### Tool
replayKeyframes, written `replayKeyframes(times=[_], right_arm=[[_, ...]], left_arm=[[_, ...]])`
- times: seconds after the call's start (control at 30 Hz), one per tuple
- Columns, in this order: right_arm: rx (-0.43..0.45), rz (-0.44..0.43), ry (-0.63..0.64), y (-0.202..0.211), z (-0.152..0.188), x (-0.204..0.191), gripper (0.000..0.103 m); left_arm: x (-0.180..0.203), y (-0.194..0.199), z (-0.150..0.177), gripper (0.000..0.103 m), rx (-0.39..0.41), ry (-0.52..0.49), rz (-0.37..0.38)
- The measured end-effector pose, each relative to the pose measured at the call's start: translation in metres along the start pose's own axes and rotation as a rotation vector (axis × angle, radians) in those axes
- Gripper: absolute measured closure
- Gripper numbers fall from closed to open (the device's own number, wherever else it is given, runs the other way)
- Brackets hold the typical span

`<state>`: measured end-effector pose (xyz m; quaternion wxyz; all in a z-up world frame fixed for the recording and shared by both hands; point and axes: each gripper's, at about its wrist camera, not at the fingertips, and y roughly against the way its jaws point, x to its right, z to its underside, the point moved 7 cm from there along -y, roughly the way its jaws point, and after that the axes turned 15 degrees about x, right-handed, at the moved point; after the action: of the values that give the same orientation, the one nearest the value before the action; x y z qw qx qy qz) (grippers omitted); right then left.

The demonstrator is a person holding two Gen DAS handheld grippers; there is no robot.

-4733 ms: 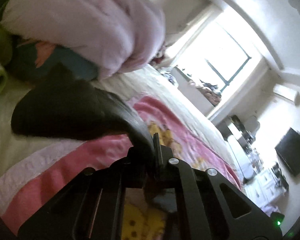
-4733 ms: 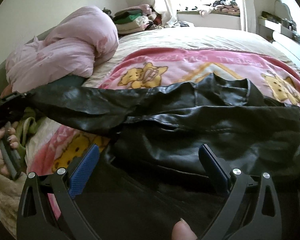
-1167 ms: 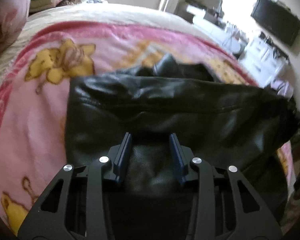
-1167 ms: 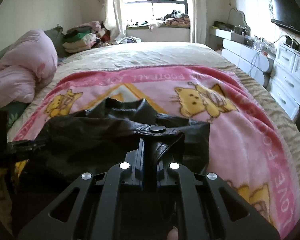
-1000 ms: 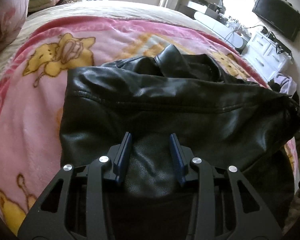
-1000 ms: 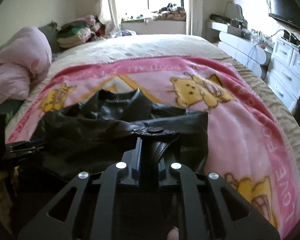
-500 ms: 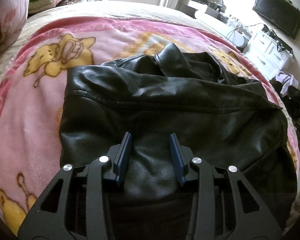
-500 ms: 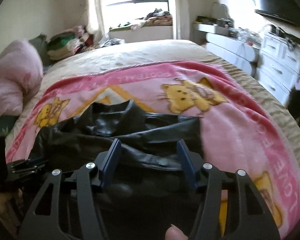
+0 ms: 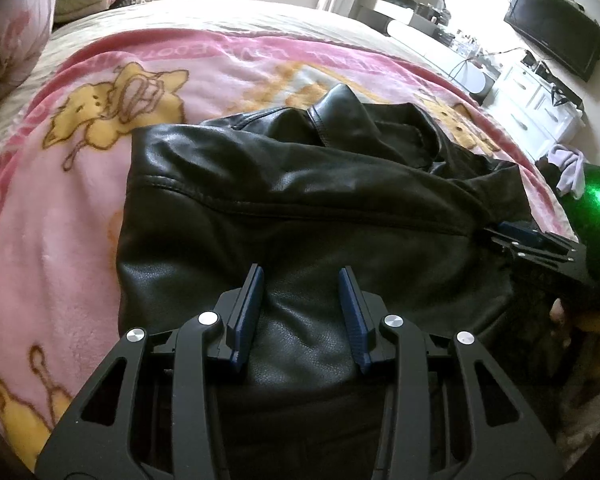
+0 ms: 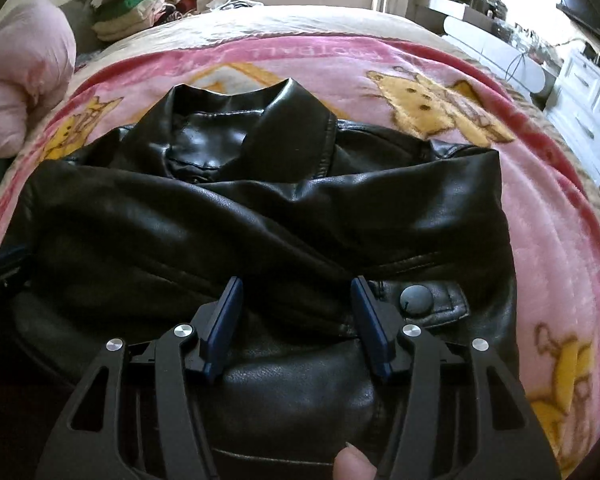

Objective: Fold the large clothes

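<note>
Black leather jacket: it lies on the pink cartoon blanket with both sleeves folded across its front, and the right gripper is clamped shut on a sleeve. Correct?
Not quite. The right wrist view shows the right gripper with its jaws apart, gripping nothing. The rest stands: the black leather jacket lies on the pink blanket, sleeves folded across its front.

Pink cartoon blanket [image 10: 540,216]; pink duvet [image 10: 24,92]; TV [image 9: 556,28]; white drawers [image 9: 540,112].

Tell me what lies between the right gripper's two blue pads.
Only black jacket leather lies between the right gripper pads, untouched by them, in the right wrist view.
</note>
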<state>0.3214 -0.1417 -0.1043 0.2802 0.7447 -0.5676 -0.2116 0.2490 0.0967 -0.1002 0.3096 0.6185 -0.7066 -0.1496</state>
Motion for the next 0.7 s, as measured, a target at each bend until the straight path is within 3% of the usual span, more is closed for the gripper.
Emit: replayKeyframes(times=[0.17,0.27,0.4,0.6,0.7], right_arm=[[0.101,-0.058,-0.052,0.037,-0.018,0.003,0.048],[0.154,-0.06,-0.059,0.062,-0.025,0.006,0.048],[0.178,-0.082,-0.041,0.082,-0.024,0.004,0.048],[0.22,-0.121,-0.016,0.108,-0.017,-0.009,0.042],[0.242,-0.139,-0.008,0.118,-0.017,-0.016,0.042]], left_arm=[[-0.004,0.012,-0.014,0.072,-0.013,0.058,0.026],[-0.007,0.031,-0.029,0.062,0.039,0.071,0.015],[-0.006,0.043,-0.035,0.061,0.067,0.06,0.015],[0.004,0.033,-0.002,0.061,-0.036,0.013,0.014],[0.005,0.025,0.022,0.06,-0.055,-0.068,-0.033]])
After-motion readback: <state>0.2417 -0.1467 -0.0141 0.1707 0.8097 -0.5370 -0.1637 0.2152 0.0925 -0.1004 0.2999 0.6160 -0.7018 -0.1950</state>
